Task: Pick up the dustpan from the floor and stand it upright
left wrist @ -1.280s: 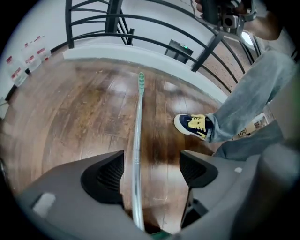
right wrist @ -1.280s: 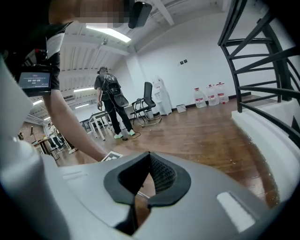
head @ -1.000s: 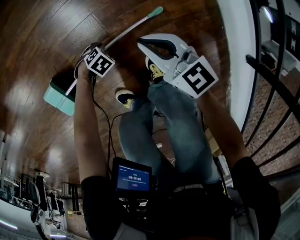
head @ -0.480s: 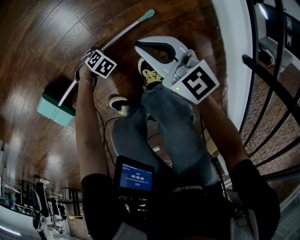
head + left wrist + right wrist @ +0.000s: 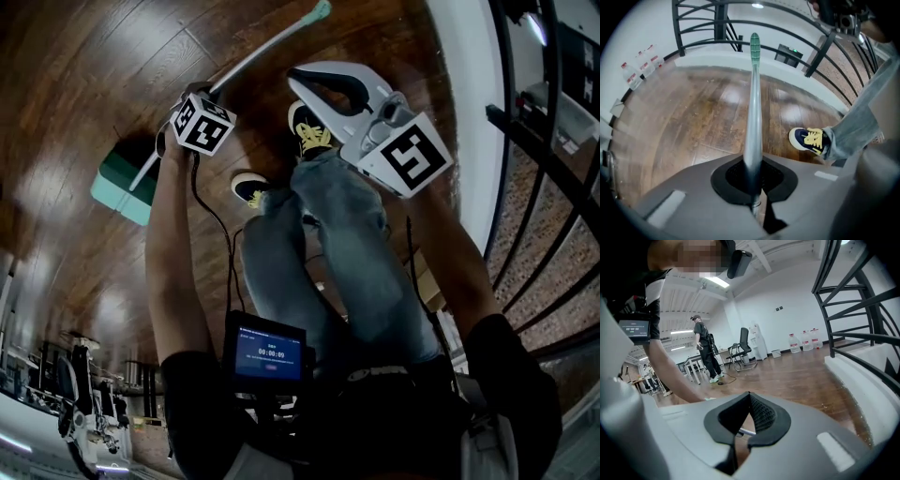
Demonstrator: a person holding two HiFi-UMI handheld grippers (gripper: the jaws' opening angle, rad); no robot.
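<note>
The dustpan has a teal pan [image 5: 122, 187] and a long grey handle [image 5: 248, 64] with a teal tip [image 5: 319, 11]. It lies slanted over the dark wood floor. My left gripper [image 5: 187, 111] points steeply down and is shut on the handle's lower part. Its jaws have just been closing, with the handle between them. In the left gripper view the handle [image 5: 752, 117] runs from the jaws [image 5: 753, 173] out to its teal tip [image 5: 754, 42]. My right gripper [image 5: 314, 82] hovers to the right over the person's shoe, shut, with nothing held [image 5: 749, 401].
The person's shoes [image 5: 309, 141] [image 5: 248, 190] stand on the floor just right of the handle. A white kerb [image 5: 473, 122] with a black railing [image 5: 553, 141] runs along the right. Water bottles [image 5: 637, 70] stand by the kerb. A cable hangs from the left gripper.
The left gripper has risen a little with the handle in it, and the teal pan has come up with it. The right gripper has drifted slightly up and right.
</note>
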